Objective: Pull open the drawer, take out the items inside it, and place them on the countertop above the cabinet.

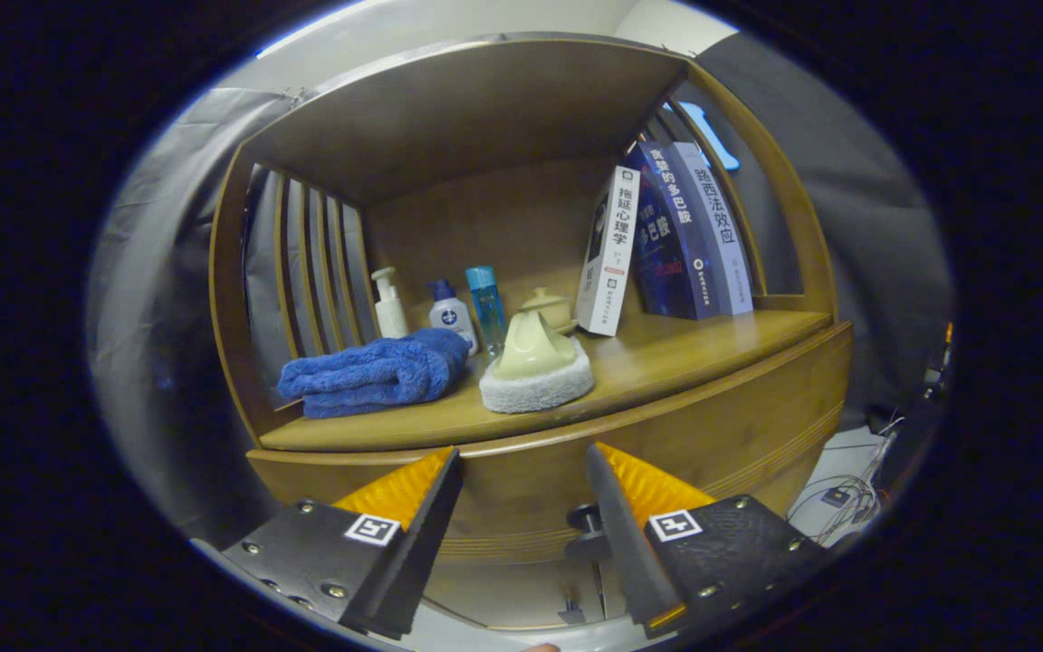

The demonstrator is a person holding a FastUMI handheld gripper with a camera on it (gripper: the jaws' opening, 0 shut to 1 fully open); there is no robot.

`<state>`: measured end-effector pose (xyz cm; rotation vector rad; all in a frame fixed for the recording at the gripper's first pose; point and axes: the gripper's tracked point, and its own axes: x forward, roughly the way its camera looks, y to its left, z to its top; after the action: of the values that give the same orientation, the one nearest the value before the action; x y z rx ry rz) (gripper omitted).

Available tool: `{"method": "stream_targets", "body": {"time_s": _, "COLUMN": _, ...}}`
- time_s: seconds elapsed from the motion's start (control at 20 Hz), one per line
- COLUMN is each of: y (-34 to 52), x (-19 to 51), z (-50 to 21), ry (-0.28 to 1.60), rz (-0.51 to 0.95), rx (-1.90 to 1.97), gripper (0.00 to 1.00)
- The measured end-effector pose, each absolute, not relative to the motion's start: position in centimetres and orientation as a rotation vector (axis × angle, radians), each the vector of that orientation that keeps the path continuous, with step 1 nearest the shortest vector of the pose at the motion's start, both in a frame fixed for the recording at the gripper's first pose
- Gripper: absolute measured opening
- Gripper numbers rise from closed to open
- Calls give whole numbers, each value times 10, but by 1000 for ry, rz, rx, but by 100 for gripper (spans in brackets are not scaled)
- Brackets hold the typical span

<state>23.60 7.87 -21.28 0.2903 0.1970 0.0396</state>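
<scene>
My gripper (523,453) is open, its two fingers spread wide in front of the wooden drawer front (721,435) just under the countertop (666,349). The drawer's dark round knob (585,521) sits low between the fingers, close against the inner side of the right finger (617,507), which partly hides it. Nothing is held. The drawer looks closed and its inside is hidden. On the countertop beyond the fingers lie a folded blue towel (377,373) and a cream-handled scrubbing brush (537,367) with a white pad.
At the back of the countertop stand a white pump bottle (389,305), a blue-capped bottle (449,314), a slim blue bottle (487,306) and a small lidded pot (547,306). Books (666,240) lean at the right. Cables (847,493) lie on the floor to the right.
</scene>
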Motion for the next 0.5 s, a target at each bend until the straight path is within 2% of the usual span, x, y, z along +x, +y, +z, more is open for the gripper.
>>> {"method": "stream_targets", "body": {"time_s": 0.5, "y": 78, "x": 242, "z": -214, "ry": 192, "rz": 39, "rx": 308, "gripper": 85}}
